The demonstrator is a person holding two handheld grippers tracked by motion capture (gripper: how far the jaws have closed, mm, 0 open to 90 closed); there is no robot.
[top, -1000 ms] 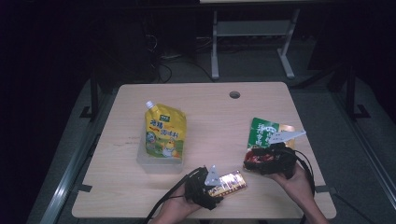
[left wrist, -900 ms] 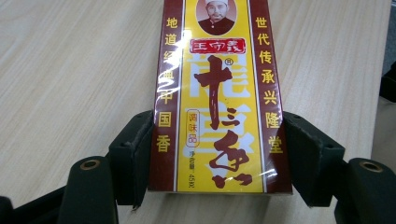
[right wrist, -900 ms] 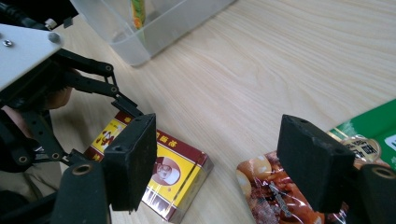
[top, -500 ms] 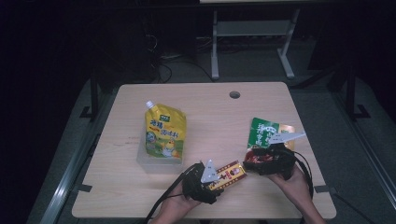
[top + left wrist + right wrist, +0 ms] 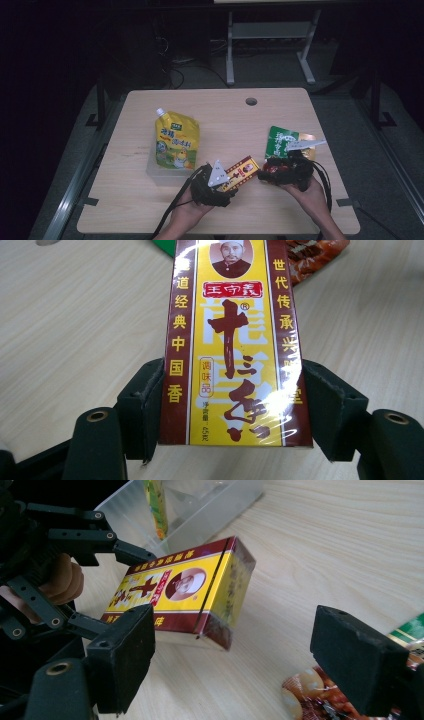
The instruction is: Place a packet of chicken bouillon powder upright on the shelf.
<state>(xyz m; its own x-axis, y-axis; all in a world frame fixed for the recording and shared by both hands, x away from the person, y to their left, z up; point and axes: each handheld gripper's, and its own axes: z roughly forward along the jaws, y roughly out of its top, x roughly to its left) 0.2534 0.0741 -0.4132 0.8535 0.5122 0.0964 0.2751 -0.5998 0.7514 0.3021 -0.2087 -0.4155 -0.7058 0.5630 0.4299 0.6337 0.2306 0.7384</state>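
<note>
A yellow-and-maroon seasoning box is clamped by its long sides between the pads of my left gripper. In the high view the left gripper holds the box lifted off the table near the front, its far end pointing right. My right gripper sits just right of that end. Its jaws have just been opening, and in the right gripper view they stand wide with nothing between them. The box lies a little beyond them.
A yellow spouted pouch stands in a clear plastic container left of centre. A green packet and a red snack packet lie by my right gripper. A cable hole sits near the table's far edge.
My left gripper has risen with the box, whose free end now points toward the right gripper. The right hand has stayed in place.
</note>
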